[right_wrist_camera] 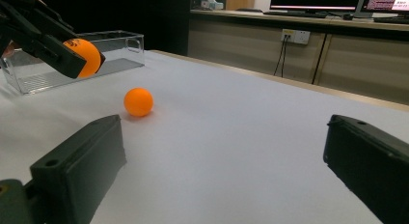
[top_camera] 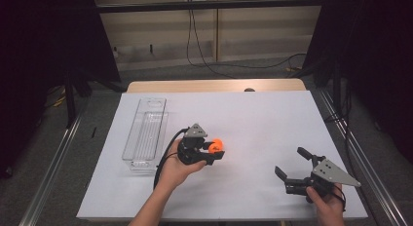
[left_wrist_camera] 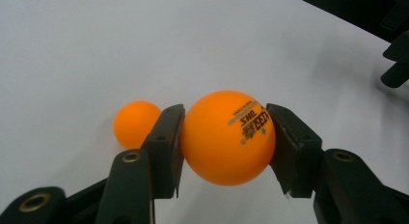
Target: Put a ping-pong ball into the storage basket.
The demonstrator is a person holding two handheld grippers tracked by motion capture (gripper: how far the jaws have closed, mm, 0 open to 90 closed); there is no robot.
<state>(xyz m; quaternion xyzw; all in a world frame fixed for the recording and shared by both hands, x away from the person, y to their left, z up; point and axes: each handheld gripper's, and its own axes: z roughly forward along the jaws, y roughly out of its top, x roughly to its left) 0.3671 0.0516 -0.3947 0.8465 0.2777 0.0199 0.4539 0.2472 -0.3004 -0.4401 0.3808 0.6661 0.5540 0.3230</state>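
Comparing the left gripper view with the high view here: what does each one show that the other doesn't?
Left gripper view alone: the black print on the held ball, and a second orange ball resting on the white sheet behind the jaws.

High view alone: the clear plastic bin beside the left gripper, the person's forearms, and the floor and wall beyond the table.

Both: the held ball pinched between the left gripper's jaws, the white sheet, and the open right gripper.

The orange ball [left_wrist_camera: 226,137] bears an upside-down "DHS" print.
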